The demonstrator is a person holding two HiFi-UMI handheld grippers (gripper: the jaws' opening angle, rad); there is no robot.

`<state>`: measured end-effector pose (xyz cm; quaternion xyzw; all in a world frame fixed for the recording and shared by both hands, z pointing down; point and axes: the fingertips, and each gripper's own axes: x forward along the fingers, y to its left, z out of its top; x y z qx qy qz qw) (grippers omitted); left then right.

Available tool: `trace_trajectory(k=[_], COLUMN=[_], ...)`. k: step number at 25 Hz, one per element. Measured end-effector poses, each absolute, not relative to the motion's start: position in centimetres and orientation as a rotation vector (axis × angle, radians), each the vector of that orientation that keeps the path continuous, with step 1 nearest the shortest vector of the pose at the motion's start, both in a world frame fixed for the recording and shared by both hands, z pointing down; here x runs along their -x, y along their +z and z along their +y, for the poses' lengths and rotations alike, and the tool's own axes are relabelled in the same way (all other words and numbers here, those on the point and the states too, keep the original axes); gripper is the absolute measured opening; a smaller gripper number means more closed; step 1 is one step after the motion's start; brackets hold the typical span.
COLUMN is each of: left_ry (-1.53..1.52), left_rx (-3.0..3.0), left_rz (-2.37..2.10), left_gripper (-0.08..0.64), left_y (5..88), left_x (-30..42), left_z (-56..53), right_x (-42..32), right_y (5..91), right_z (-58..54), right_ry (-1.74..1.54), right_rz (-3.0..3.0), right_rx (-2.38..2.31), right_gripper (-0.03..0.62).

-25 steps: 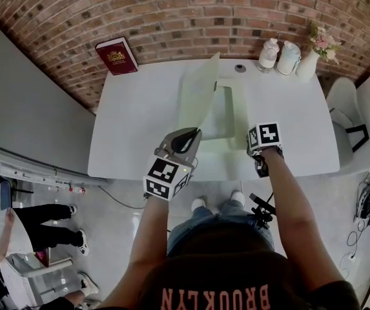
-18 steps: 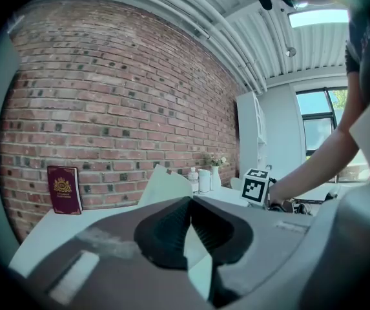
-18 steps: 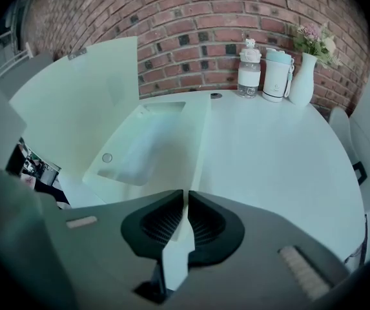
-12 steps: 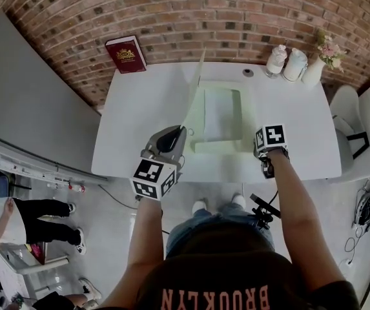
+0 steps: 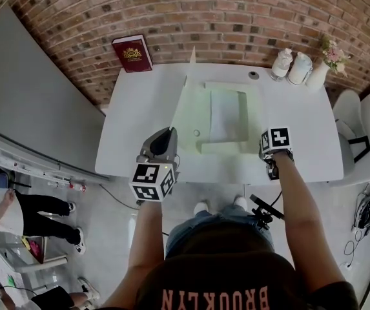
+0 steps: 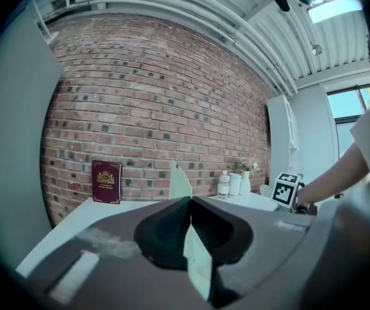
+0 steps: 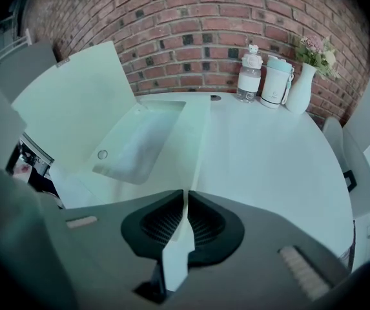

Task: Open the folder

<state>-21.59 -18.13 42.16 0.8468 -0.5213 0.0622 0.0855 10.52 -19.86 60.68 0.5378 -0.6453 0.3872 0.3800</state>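
**Q:** Which step is shown?
**A:** Opening, judged about half done. The folder lies mid-frame on the white table, and its front cover is lifted, pinched in the clenched, near-level left gripper.

**Q:** What is called for next?
**A:** Probably the cover is to be laid down leftward, while the folder's near edge is kept clamped by the steeply pitched right gripper.

**Camera placement**

Head view — from above the person, steeply down onto the counter. View from the left hand-held gripper runs near-level toward the brick wall. View from the right hand-held gripper tilts down, close over the counter. All share the bottles.
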Motion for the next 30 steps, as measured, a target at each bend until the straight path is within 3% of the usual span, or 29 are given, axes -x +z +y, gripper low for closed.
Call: trace_trajectory(k=[16, 30], left_ry=[0.170, 0.333], left_rx=[-2.163, -1.913], left_rz=[-1.775, -1.851], left_gripper=[0.005, 0.020], left_y=[46.5, 52.1], left_x=[30.0, 35.8], left_z=[-18.5, -19.6], right_x=[-10.3, -10.3], right_y=[60.6, 60.5], right_z=[-19.8, -19.8], right_ry=[0.928, 0.898], right_rz=[-1.601, -1.543], right_rx=[-1.378, -1.423], right_gripper=[0.012, 0.003])
